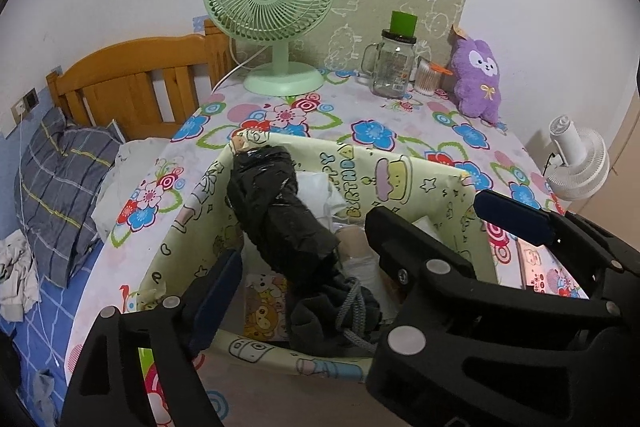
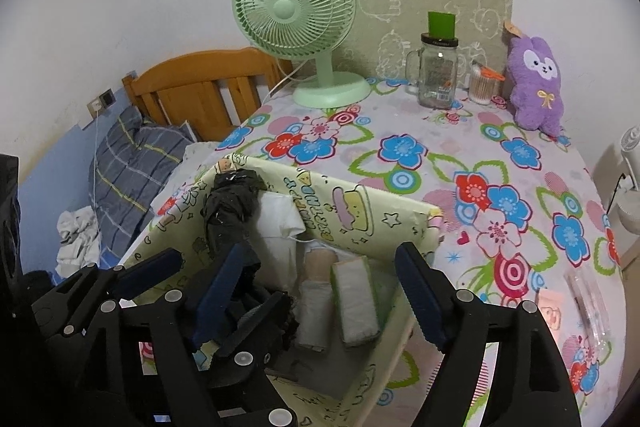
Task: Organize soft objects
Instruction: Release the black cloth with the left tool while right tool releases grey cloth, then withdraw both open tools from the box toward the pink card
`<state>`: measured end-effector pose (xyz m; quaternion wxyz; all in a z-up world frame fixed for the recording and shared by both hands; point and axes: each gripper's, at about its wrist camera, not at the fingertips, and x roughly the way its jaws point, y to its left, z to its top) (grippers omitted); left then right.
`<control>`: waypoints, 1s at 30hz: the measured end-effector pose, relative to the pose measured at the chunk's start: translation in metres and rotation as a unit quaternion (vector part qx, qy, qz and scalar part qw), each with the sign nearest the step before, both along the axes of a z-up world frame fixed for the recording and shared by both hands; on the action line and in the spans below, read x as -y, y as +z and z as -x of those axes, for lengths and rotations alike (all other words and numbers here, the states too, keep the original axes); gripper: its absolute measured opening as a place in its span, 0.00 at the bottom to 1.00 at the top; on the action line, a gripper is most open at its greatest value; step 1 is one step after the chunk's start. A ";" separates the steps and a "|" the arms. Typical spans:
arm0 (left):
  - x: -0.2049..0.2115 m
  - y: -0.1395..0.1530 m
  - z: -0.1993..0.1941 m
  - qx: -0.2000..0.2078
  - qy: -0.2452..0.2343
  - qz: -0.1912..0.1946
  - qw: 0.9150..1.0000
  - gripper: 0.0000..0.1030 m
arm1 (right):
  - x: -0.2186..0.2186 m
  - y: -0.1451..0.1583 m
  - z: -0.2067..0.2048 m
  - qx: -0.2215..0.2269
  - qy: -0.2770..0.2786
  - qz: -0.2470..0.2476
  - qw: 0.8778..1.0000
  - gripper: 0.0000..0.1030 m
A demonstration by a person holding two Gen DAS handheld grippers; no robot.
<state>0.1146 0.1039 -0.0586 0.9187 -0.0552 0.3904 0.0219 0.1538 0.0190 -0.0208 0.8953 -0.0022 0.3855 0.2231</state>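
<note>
Floral table (image 2: 460,155): mostly tidy, far edge lined with green fan (image 2: 296,15), glass jar (image 2: 438,71), swab tub (image 2: 482,83).
Paper-wrapped box (image 1: 400,167) at near edge: already loaded. Holds black folded umbrella (image 1: 280,211) leaning on the left wall, white cloth (image 2: 280,223) behind it, pale roll (image 2: 316,291), flat white pack (image 2: 356,295), dark pouch with grey cord (image 1: 344,311) at the front.
Purple plush (image 2: 538,83): not in the box, upright at the far right corner against the wall, well apart from both grippers. Judged as the main soft item left.
Clear wrapper (image 2: 588,303) lying flat near the right table edge; unclear whether it counts.
Left gripper (image 1: 360,235): jaws spread wide over the box, umbrella and pouch lying between but not pinched. Released.
Right gripper (image 2: 320,275): also spread wide over the box, nothing clamped, pads clear of roll and pack.
Read: drop into box looks done, roughly most of the way through; plush pickup likely remaining.
</note>
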 end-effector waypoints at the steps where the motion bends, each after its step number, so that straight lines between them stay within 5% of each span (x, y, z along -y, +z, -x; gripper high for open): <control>1: 0.001 0.001 0.001 0.002 0.000 0.000 1.000 0.84 | 0.002 0.001 0.001 0.001 -0.001 -0.001 1.000 0.79; 11: 0.018 0.018 0.010 0.028 -0.006 -0.011 1.000 0.90 | 0.021 0.017 0.013 0.022 -0.017 -0.005 1.000 0.80; 30: 0.056 0.054 0.030 0.073 -0.020 -0.032 0.997 1.00 | 0.064 0.055 0.037 0.073 -0.063 -0.018 0.995 0.99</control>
